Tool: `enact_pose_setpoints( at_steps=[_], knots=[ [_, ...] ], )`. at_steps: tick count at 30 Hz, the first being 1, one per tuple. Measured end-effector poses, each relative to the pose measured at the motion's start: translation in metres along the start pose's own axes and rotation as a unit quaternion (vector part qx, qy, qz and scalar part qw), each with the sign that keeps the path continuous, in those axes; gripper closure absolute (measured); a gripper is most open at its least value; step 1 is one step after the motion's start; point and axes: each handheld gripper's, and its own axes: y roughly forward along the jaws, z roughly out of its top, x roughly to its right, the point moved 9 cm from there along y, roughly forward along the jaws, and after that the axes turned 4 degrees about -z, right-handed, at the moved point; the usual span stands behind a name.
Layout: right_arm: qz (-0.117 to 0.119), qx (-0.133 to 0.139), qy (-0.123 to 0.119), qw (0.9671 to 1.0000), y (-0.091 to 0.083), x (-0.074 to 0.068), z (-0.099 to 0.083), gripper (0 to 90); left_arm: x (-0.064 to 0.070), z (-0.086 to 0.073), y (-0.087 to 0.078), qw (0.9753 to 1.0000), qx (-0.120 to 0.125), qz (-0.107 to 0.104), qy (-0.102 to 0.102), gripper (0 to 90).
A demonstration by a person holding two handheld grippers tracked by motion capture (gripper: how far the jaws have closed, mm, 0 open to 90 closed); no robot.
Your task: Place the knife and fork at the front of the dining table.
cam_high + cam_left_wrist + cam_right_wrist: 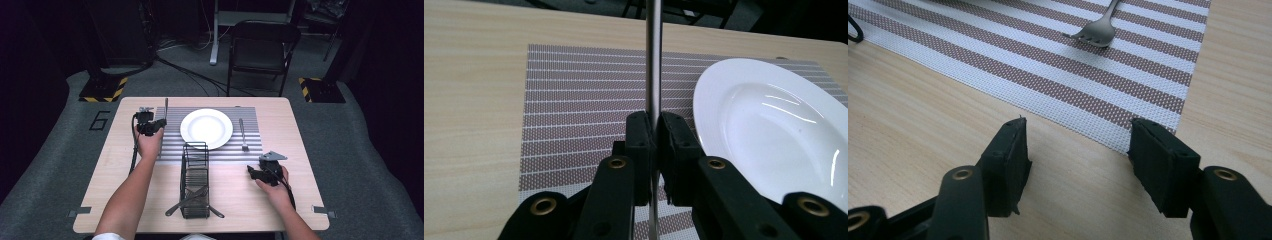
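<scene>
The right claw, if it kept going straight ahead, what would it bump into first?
Probably the striped placemat, whose corner lies just beyond the open right claw. Farther along lies the fork. Depth is hard to judge.

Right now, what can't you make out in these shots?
- Utensil in the left gripper: left gripper view's top edge cuts its end; too thin in the high view to say knife or spoon.
- Rack contents: too small in the high view; wires cover all but two handles.
- Fork: the right gripper view's top edge cuts its handle.
- Plate: right edge cuts its far side.
</scene>
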Motion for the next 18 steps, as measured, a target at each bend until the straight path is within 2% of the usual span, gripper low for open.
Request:
enact_pose_setpoints(
  at_steps=[1,11,15,18],
  knots=[
    [0.0,-0.001,0.003,1.0,0.0,0.0,0.0,40.2,-0.003,-0.002,0.005,0.9999,-0.001,0.007,-0.008,82.6],
    [0.0,0.0,0.0,1.0,0.0,0.0,0.0,40.1,-0.014,-0.015,0.024,0.9987,-0.017,0.034,-0.034,82.6],
    [0.0,0.0,0.0,1.0,0.0,0.0,0.0,40.2,-0.017,-0.018,0.028,0.9979,-0.018,0.038,-0.05,82.6],
    [0.0,0.0,0.0,1.0,0.0,0.0,0.0,40.1,-0.019,-0.018,0.03,0.9974,-0.012,0.047,-0.053,82.6]
  ],
)
